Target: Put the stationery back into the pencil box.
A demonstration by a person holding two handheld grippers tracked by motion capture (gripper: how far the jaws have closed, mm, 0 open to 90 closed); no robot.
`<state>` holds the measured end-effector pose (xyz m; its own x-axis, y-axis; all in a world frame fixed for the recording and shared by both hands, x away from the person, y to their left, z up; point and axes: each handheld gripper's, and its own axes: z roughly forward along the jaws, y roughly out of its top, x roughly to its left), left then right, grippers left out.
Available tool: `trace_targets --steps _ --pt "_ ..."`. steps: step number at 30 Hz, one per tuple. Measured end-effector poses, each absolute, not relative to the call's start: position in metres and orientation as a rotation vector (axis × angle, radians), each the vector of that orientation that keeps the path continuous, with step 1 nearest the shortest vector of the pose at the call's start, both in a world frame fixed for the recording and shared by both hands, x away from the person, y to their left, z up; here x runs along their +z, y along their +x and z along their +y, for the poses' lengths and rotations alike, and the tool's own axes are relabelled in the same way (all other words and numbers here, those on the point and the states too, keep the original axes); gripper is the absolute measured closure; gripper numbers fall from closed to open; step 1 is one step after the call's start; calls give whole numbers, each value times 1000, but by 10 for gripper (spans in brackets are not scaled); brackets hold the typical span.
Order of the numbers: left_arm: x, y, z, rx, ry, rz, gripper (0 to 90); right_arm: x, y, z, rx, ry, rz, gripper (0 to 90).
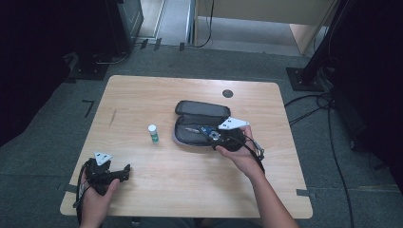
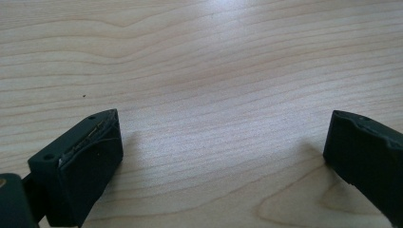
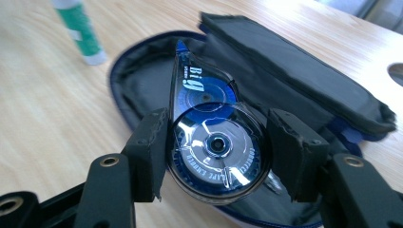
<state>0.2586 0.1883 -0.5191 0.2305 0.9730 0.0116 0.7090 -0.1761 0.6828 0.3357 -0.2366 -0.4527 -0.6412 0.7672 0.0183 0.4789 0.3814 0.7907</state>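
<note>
The right gripper (image 3: 216,152) is clamped on a tape roller (image 3: 214,142), its two black, rough-edged jaws pressing the round sides of the clear blue plastic shell, through which a glossy inner wheel with raised lettering shows. The roller is teardrop-shaped, narrowing toward its far tip, and sits over the open case (image 3: 304,80), a soft dark fabric pouch with a blue zip edge and a flap folded back on its far side. In the high view the case (image 1: 202,110) lies right of the table's middle, and the right gripper (image 1: 216,137) is at its near right edge, over the opening. Just left of the case stands a small green tube (image 1: 152,134) with a white cap, upright and apart from it. The left gripper (image 2: 223,142) rests low over the near left part of the table (image 1: 190,180), its jaws spread wide with bare wood between them. The tabletop is pale wood with wavy grain, rounded corners and a dark round hole (image 1: 227,93) near its far edge. It stands on grey carpet, with black cables (image 1: 328,128) trailing at the right.
</note>
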Motion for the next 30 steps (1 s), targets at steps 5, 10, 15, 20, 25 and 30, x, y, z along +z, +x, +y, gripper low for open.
trace_targets --steps 5,10,15,20,25,30 --pt "-519 259 188 620 1955 1539 0 -459 347 -240 1089 1149 2293 422" --pt "-519 259 188 620 1955 1539 0 -465 354 -241 1027 1213 2278 421" --pt "-519 259 188 620 1956 1539 0 -467 359 -243 1014 1271 2249 420" --pt "-519 259 188 620 1956 1539 0 -468 361 -247 1008 1298 2211 418" --pt "-519 259 188 621 1956 1538 0 -465 361 -251 1028 1302 2185 364" --pt "-519 259 188 620 1956 1538 0 -461 360 -258 1046 1346 2150 185"
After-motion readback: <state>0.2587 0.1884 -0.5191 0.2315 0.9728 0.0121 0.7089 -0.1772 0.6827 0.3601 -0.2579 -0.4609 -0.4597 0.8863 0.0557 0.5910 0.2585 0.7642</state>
